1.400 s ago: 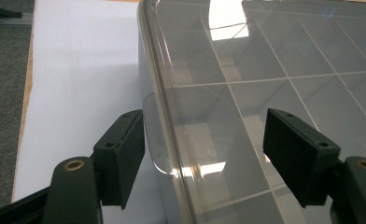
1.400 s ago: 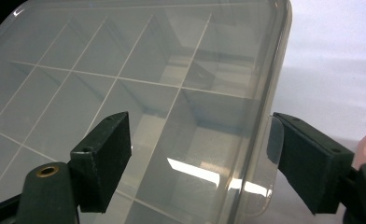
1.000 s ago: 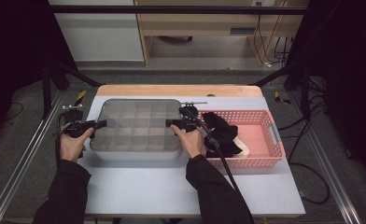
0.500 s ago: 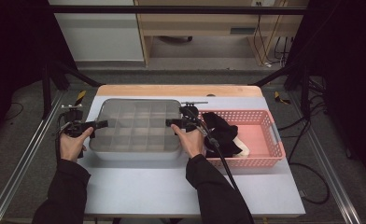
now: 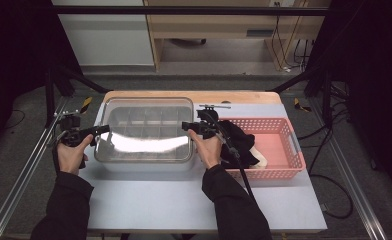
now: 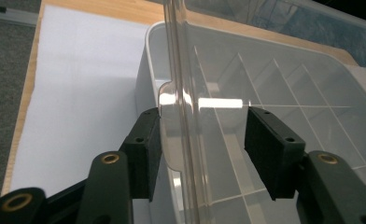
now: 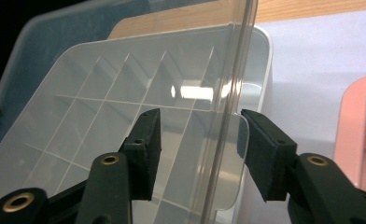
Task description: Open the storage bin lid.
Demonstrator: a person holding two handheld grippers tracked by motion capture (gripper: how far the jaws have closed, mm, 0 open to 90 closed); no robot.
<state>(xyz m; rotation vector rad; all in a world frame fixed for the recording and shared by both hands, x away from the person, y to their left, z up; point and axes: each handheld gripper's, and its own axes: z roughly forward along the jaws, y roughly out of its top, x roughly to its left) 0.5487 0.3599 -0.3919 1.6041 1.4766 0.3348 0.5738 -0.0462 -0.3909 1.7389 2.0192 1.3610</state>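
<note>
Evidently, at mid-frame of the high view, the clear lid (image 5: 143, 144) sits raised over the divided storage box (image 5: 149, 125). Left hand-held gripper (image 6: 202, 149): jaws released, straddling the lid's tab. Right hand-held gripper (image 7: 197, 154): likewise unclenched. Next, probably, both must clench.

Person wears black long sleeves (image 5: 63, 202). Left gripper (image 6: 200, 140) and right gripper (image 7: 196, 144): black jaws, flat rectangular pads, brass-coloured screws. Black cable (image 5: 239, 165) trails from right gripper.
</note>
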